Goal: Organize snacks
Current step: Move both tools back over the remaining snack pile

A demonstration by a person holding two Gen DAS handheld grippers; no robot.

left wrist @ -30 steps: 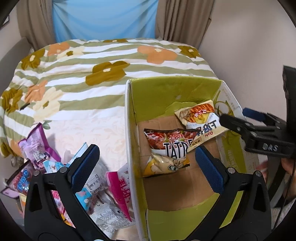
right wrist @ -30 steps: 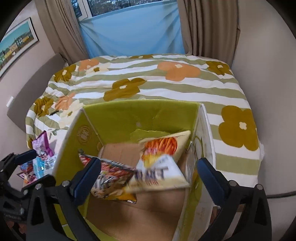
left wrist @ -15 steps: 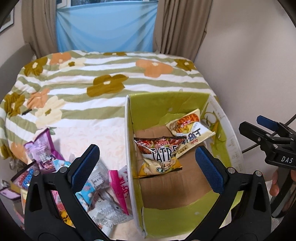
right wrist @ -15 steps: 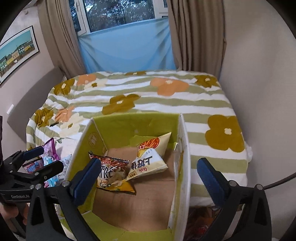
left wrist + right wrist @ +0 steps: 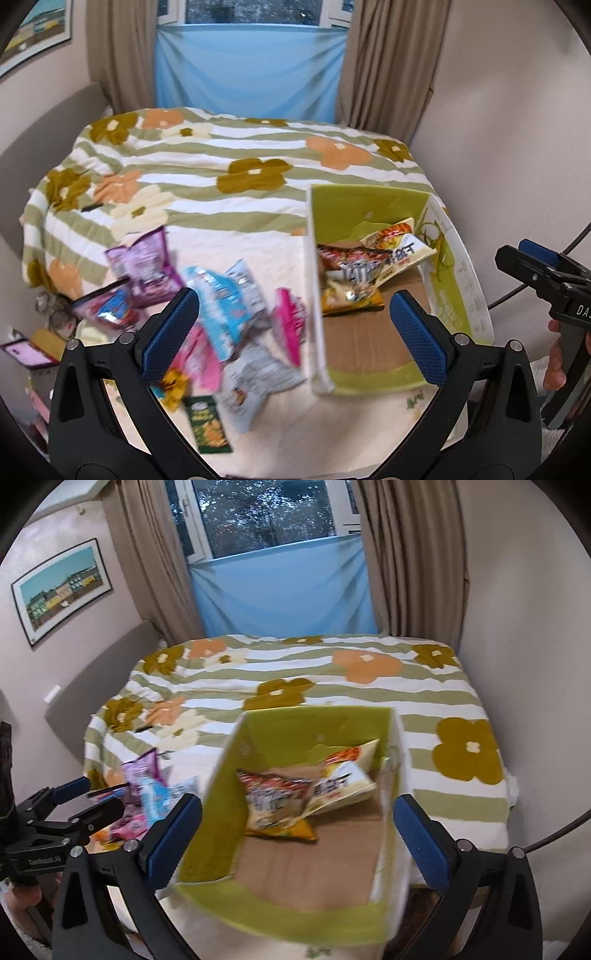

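A green cardboard box [image 5: 369,206] stands open on the bed; it also shows in the right wrist view [image 5: 310,727]. Inside lie a red-and-yellow snack bag [image 5: 351,284] and a white-and-orange bag [image 5: 400,245]. Left of the box is a heap of loose snack packets: a purple one [image 5: 142,260], a light blue one [image 5: 221,299], a pink one [image 5: 290,321], a green one [image 5: 207,424]. My left gripper [image 5: 295,332] is open and empty, held back above the near edge. My right gripper [image 5: 295,838] is open and empty above the box's near wall.
The bed [image 5: 221,177] has a striped flower-print cover. A wall [image 5: 517,129] runs close along the right side of the box. Curtains and a blue cloth [image 5: 280,590] are at the far end. A headboard [image 5: 96,686] is at the left.
Both grippers have pulled back and up from the box, so more of the bed and the packet heap shows. The left view has swung left. Both bags stay in the box.
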